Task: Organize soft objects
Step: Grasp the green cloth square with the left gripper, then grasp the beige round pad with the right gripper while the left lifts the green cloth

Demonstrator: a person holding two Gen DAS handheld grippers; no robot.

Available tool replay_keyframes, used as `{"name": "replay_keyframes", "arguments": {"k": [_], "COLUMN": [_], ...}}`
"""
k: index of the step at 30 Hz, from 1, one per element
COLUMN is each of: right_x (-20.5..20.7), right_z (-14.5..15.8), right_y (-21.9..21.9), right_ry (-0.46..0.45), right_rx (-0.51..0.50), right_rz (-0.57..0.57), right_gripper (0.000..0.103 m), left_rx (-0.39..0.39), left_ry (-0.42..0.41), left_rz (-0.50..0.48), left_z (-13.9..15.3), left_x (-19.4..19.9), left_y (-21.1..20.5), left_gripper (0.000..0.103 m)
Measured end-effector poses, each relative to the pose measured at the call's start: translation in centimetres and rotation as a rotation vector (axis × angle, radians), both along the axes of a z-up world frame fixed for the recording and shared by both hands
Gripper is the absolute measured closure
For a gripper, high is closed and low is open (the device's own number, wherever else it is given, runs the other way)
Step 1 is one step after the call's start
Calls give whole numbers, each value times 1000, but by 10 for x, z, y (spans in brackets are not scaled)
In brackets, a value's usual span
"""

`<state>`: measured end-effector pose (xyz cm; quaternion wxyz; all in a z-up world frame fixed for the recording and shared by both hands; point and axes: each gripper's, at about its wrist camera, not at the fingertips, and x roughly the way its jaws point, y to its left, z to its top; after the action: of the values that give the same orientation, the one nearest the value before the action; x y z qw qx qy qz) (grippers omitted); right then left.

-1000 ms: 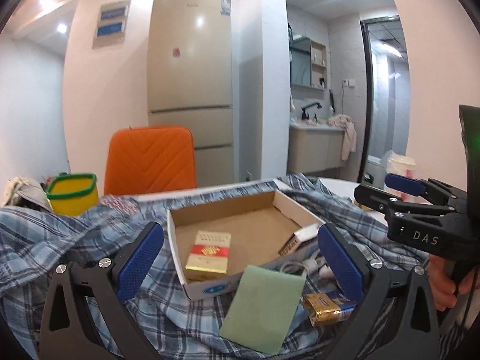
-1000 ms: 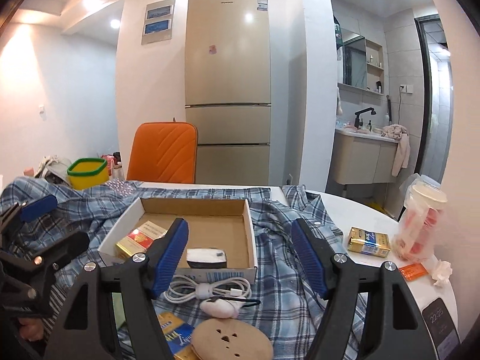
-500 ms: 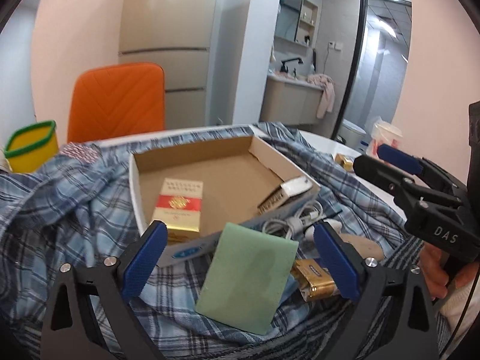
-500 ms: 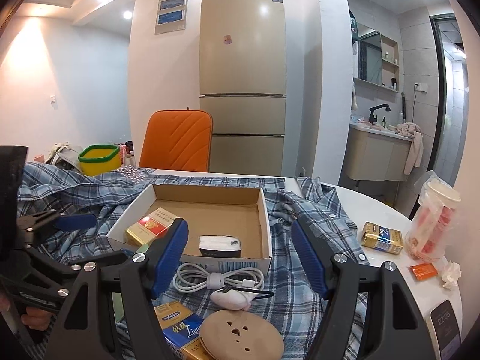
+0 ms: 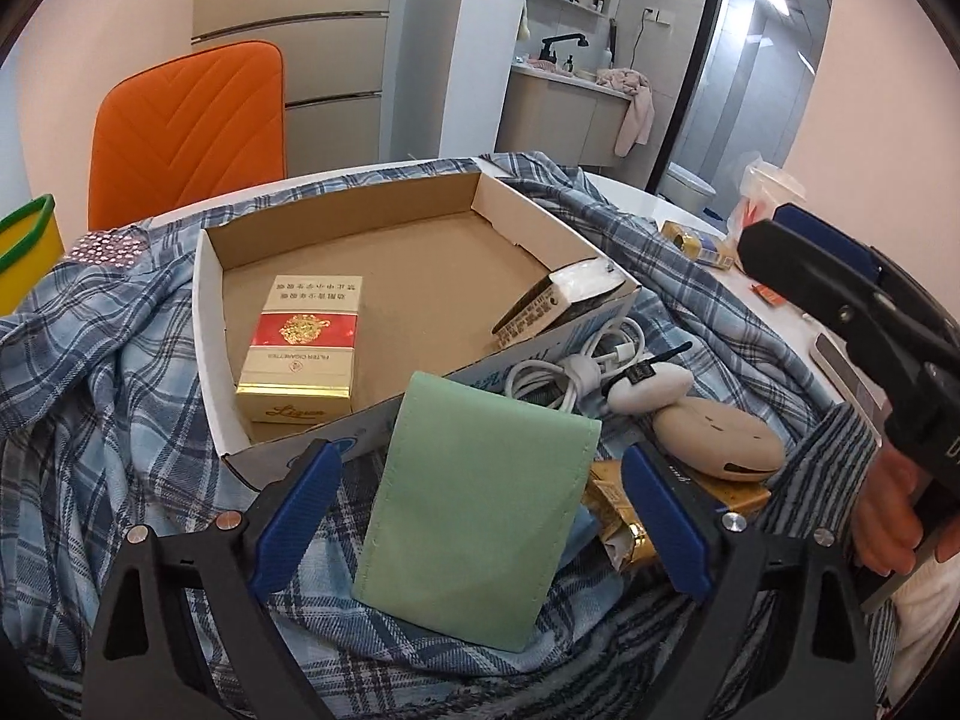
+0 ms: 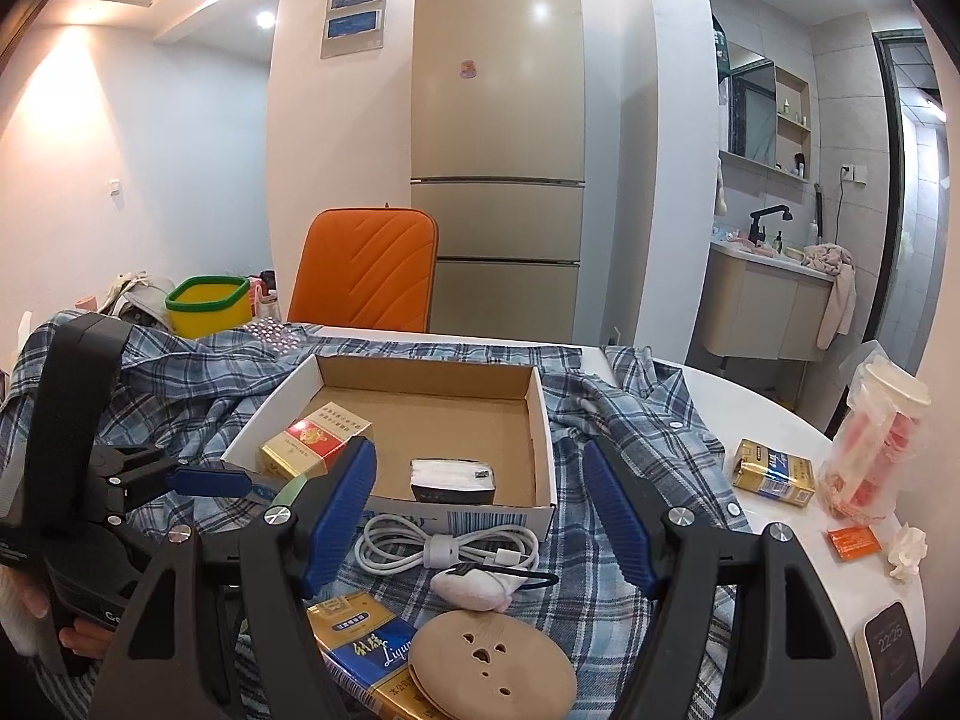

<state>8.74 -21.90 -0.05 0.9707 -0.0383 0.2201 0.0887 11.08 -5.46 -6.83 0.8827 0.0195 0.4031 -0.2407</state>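
Note:
A flat green fabric pouch (image 5: 480, 498) lies on a blue plaid shirt (image 5: 108, 390), leaning against the front wall of an open cardboard box (image 5: 384, 276). My left gripper (image 5: 480, 513) tilts down over it. Its jaws are closing with the pouch between them, and a gap shows on each side of the pouch. In the right wrist view the pouch's edge (image 6: 288, 489) shows beside the left gripper's blue fingertip (image 6: 207, 481). My right gripper (image 6: 480, 510) hovers open and holds nothing, above a coiled white cable (image 6: 444, 546) and a small white soft item (image 6: 474, 588).
The box (image 6: 540, 420) holds a red-and-gold cigarette pack (image 5: 300, 348) and a white-topped pack (image 5: 558, 300). A beige round pad (image 6: 492, 666) and a blue-gold pack (image 6: 366, 642) lie near me. A gold pack (image 6: 774, 471), a bagged cup (image 6: 882, 438) and a phone (image 6: 891, 654) sit right.
My left gripper has tipped downward and come closer to the green pouch, which now sits between its fingers, and the jaws have narrowed slightly. The right gripper has hardly moved.

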Motion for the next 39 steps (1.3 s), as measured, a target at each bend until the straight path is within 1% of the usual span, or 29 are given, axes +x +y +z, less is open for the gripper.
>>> {"name": "replay_keyframes", "arguments": {"k": [4,6,8,11,12,13,17,19,21,26,30,34,35,36,37,39], "right_x": [0,0,0,0,0,0,3,3,3,4,4,-2,-6,-8,-11,-15], "right_z": [0,0,-1,-1,-1,-1,-3,-3,-3,-3,-2,3,4,5,6,5], "right_y": [0,0,0,0,0,0,-1,-2,-3,-4,-5,-8,-7,-7,-8,-15], "right_ry": [5,5,6,8,11,16,38,37,37,41,32,28,25,28,34,49], "right_rx": [-3,-2,-5,-11,-12,-10,5,7,10,12,7,20,19,16,25,67], "right_rz": [-2,-1,0,2,4,7,10,5,4,-7,-27,-81,-86,-87,-93,-119], "right_gripper": [29,29,29,29,29,29,29,29,29,29,29,29,27,16,8,5], "left_rx": [24,20,18,13,11,9,0,-13,-22,-44,-60,-67,-66,-63,-55,-26], "left_ry": [29,24,36,62,68,68,31,3,-43,-216,-352,-453,-468,-477,-480,-471], "left_rz": [-9,-10,-9,-11,-12,-12,-7,-2,12,57,75,97,97,91,85,76], "left_z": [-5,-5,-6,-8,-9,-9,-4,0,7,28,41,53,55,56,56,54], "left_x": [5,4,6,9,10,10,3,-1,-7,-31,-53,-68,-70,-71,-71,-69], "left_y": [-5,-4,-3,-3,-3,-3,-1,2,5,14,19,23,23,23,20,15], "left_gripper": [10,10,10,18,25,28,29,30,30,30,30,30,30,30,30,30]}}
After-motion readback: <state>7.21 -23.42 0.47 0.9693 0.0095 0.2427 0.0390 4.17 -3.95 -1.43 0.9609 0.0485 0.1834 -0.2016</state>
